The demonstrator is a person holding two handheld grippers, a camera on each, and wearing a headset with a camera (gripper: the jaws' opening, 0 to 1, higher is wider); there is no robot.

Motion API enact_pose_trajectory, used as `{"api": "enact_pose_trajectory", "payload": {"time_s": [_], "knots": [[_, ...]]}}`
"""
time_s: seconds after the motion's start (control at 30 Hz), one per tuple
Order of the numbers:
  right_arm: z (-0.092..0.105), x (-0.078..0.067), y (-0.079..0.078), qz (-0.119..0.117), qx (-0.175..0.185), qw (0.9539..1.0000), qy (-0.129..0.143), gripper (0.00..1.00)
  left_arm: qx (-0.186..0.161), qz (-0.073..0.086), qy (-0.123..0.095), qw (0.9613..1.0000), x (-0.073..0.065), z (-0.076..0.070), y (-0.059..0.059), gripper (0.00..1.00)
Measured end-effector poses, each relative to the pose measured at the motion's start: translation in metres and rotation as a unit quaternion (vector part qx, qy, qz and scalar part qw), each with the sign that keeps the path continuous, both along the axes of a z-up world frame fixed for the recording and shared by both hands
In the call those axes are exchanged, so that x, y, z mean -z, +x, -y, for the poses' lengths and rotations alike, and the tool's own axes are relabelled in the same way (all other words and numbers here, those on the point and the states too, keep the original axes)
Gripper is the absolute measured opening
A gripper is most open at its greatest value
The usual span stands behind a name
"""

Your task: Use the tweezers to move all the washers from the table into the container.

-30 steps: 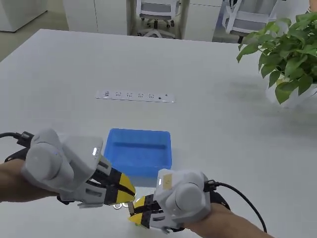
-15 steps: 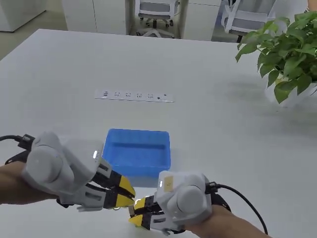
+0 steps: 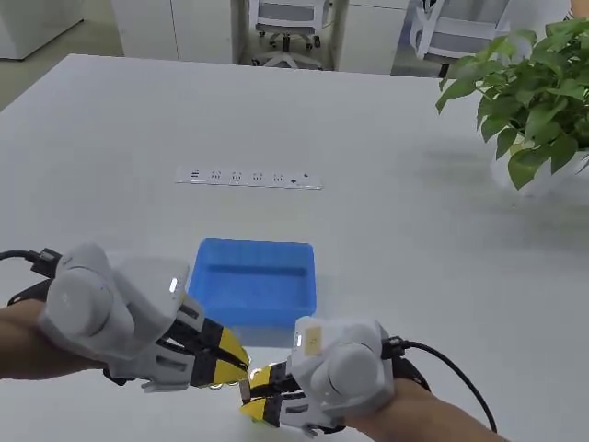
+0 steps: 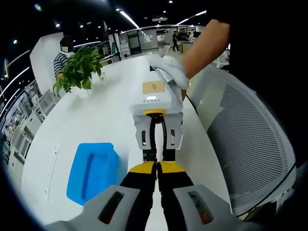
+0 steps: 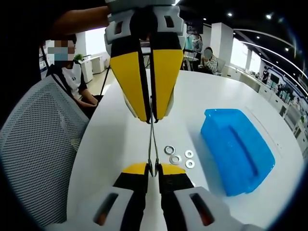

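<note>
In the head view my left gripper [image 3: 239, 361] and my right gripper [image 3: 250, 394] meet tip to tip at the table's near edge, just in front of the blue container [image 3: 256, 281]. The right gripper view has my right gripper [image 5: 154, 168] shut on thin metal tweezers [image 5: 153, 139], whose other end sits in the left gripper's closed yellow jaws above. Several metal washers [image 5: 175, 159] lie on the white table just right of the tweezers, between them and the blue container [image 5: 238, 149]. My left gripper [image 4: 156, 166] is shut on the tweezers [image 4: 155, 147] too.
A white power strip [image 3: 248, 178] lies beyond the container. A potted plant [image 3: 529, 92] stands at the far right of the table [image 3: 414, 230]. Office chairs [image 3: 293, 23] stand past the far edge, and a mesh chair [image 5: 38, 139] is beside the near edge.
My left gripper has sunk slightly towards the table and the right gripper. Both stay shut on the tweezers.
</note>
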State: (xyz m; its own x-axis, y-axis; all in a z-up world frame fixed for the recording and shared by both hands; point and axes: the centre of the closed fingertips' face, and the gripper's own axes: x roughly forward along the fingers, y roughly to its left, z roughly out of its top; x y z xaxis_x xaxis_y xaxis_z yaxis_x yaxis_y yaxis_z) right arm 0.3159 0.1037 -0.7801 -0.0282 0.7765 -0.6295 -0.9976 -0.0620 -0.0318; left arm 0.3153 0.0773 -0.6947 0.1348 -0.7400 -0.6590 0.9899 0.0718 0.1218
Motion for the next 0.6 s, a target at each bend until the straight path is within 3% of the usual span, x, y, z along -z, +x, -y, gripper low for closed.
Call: {"api": "enact_pose_trajectory", "payload": {"time_s": [0.6], "knots": [[0.002, -0.013, 0.008, 0.011, 0.023, 0.9996, 0.011, 0.18, -0.008, 0.003, -0.006, 1.0000, -0.008, -0.002, 0.007, 0.05]]}}
